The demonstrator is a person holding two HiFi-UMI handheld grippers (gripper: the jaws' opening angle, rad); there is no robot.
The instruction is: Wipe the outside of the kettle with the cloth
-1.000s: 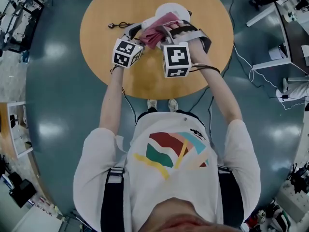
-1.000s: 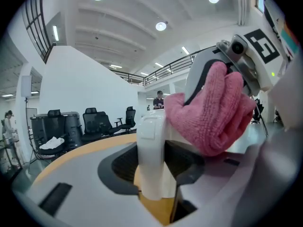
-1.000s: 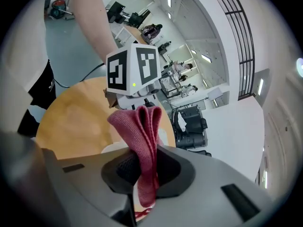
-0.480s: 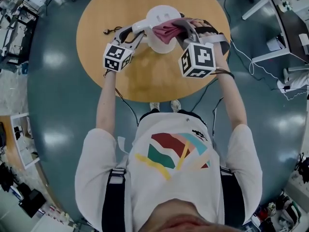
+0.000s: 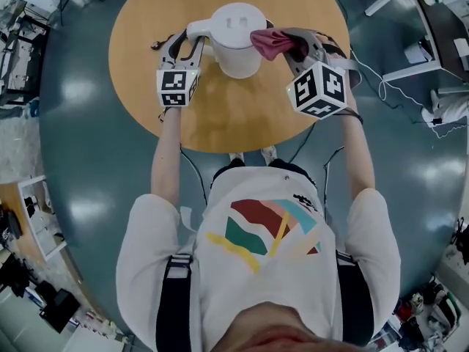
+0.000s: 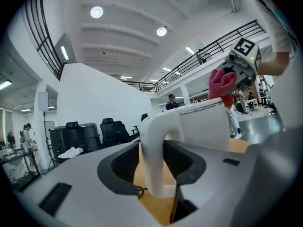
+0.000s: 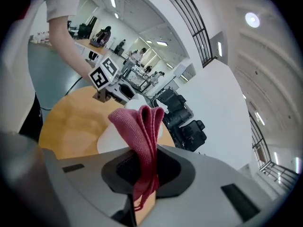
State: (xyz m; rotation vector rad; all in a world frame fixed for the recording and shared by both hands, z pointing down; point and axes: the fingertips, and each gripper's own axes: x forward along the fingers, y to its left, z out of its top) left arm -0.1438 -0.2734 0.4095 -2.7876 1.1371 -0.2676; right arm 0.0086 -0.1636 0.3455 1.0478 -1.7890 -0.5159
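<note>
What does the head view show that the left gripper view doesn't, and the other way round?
Only the head view: the whole round table, the print on the person's shirt, the kettle's lid from above. Only the left gripper view: ceiling lights, office chairs, and the left gripper, jaws pressed on the handle, up close. Both: the kettle, the pink cloth, the right gripper holding it.

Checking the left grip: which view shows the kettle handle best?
The left gripper view: the kettle handle stands close up between the left gripper's jaws. The head view shows it small, from above; the right gripper view doesn't show it clearly.
</note>
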